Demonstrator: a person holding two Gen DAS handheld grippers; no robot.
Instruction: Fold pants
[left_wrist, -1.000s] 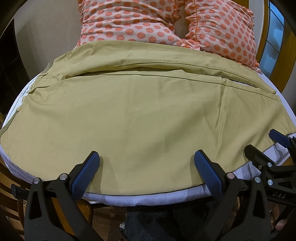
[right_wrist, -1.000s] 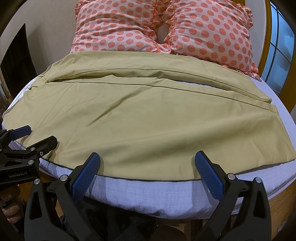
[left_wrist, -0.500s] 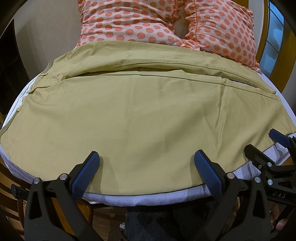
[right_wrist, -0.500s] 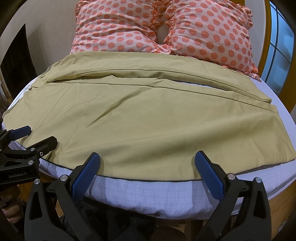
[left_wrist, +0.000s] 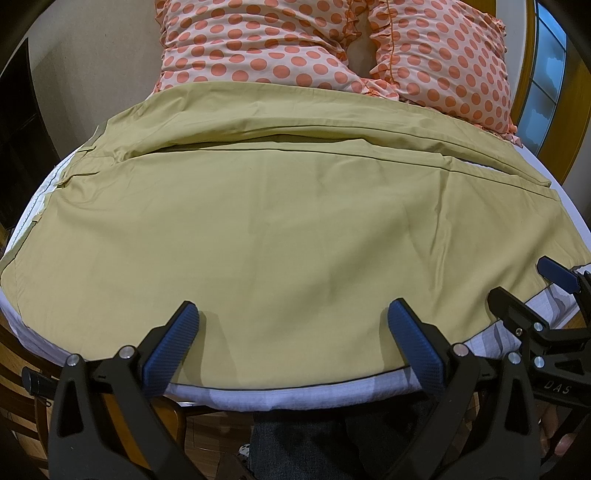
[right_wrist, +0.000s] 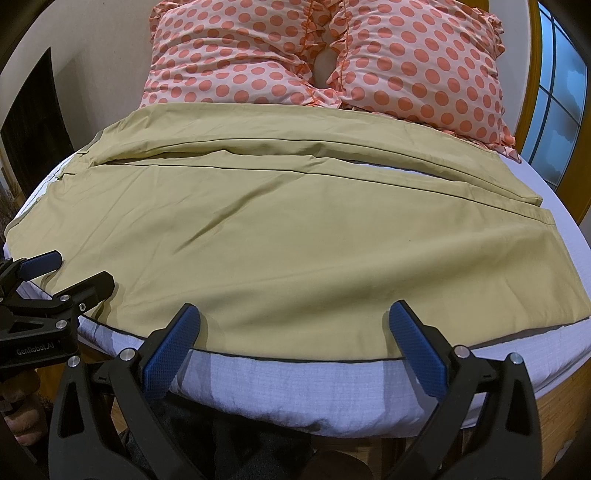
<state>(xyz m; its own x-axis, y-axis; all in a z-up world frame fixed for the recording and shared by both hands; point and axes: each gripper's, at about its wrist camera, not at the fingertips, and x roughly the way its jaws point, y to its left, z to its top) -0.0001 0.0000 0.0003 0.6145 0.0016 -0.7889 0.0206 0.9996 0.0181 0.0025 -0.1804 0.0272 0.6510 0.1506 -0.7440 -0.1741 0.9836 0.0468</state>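
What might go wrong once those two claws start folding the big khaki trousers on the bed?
The khaki trousers reach the white mattress edge, so a pinch might catch the sheet too. Both the left gripper and right gripper are open near one hem; uneven lifting could skew the fold toward the polka-dot pillows.

"GenRobot.AI" stands in pale letters on the left gripper (right_wrist: 70, 273) body, left of the right jaws; "DAS" marks the right gripper (left_wrist: 532, 286) body.

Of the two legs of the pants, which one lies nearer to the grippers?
The wide front leg of the pants, whose edge runs just ahead of both open hand-held grippers. The other leg lies behind it, against the dotted pillows.
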